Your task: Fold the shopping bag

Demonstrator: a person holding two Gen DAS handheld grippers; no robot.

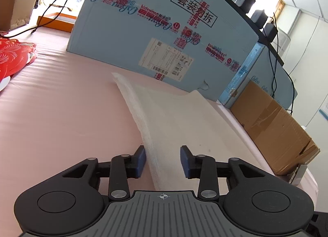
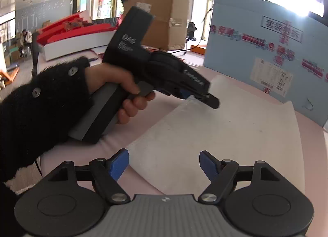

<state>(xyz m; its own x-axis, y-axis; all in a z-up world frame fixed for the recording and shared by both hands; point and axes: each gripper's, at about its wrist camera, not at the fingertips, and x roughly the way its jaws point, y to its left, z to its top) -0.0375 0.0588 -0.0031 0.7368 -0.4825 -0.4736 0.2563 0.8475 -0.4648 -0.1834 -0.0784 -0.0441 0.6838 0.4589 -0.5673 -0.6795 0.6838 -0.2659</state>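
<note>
While the white shopping bag (image 1: 180,118) lies flat on the pink tabletop (image 1: 61,113), the left gripper (image 1: 163,160) hangs over its near edge, fingers part-spread, gripping nothing. Over its near corner, the right gripper (image 2: 164,165) stands wide open, empty.

The shopping bag (image 1: 180,118) lies flat on the table (image 1: 61,113), before the big box (image 1: 155,31) standing behind it.
</note>
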